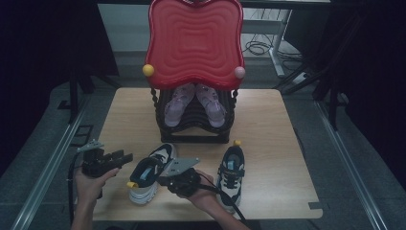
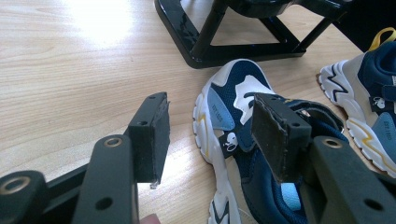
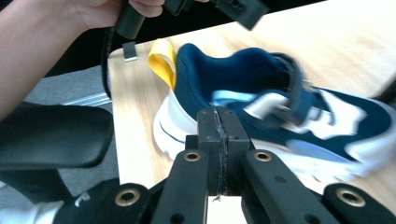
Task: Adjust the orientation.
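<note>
Two navy, white and beige sneakers lie on the wooden table (image 1: 273,124). My left gripper (image 1: 122,158) hovers just left of the left sneaker (image 1: 146,175), jaws open with nothing between them. In the left gripper view, my left gripper (image 2: 212,135) has that sneaker (image 2: 233,116) beyond its right pad (image 2: 273,137). My right gripper (image 1: 165,181) sits between the two shoes, pointing at the left sneaker's side. In the right gripper view, its pads (image 3: 208,133) are pressed together on nothing, right before the sneaker (image 3: 261,116) with its yellow heel loop (image 3: 162,59). The right sneaker (image 1: 231,173) lies untouched.
A black shoe rack (image 1: 194,122) stands at the table's back middle, with a red wavy tray (image 1: 194,40) on top and a pair of pink sandals (image 1: 194,103) on its shelf. Its base (image 2: 243,44) is close behind the left sneaker. The second sneaker (image 2: 369,107) lies to the right.
</note>
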